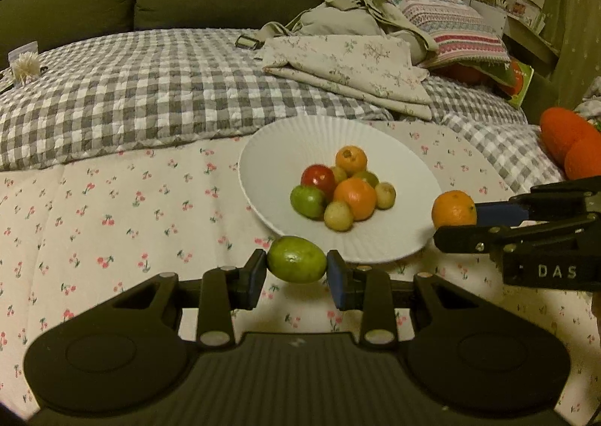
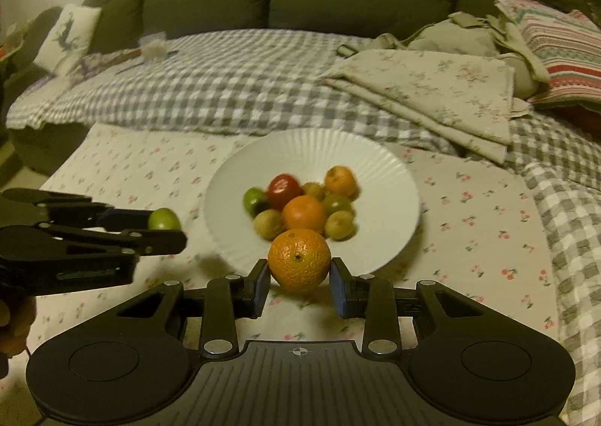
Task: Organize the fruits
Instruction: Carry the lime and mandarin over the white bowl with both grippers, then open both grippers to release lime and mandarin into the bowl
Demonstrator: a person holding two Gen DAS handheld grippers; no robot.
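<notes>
now the green lime (image 1: 296, 264) sits pinched between the left gripper (image 1: 296, 274) pads, just off the near rim of the ribbed white plate (image 1: 375, 133). the dimpled orange (image 2: 299, 260) is clamped in the right gripper (image 2: 299, 281) at that same rim. round fruits (image 1: 340, 189) heap mid-plate; cherry-print quilt (image 1: 112, 219) lies open around the plate.

The left tool (image 1: 296, 268) sits low in its frame's centre, pads pinched inward; the right tool (image 2: 299, 274) likewise, its arm entering from the left view's right edge.
</notes>
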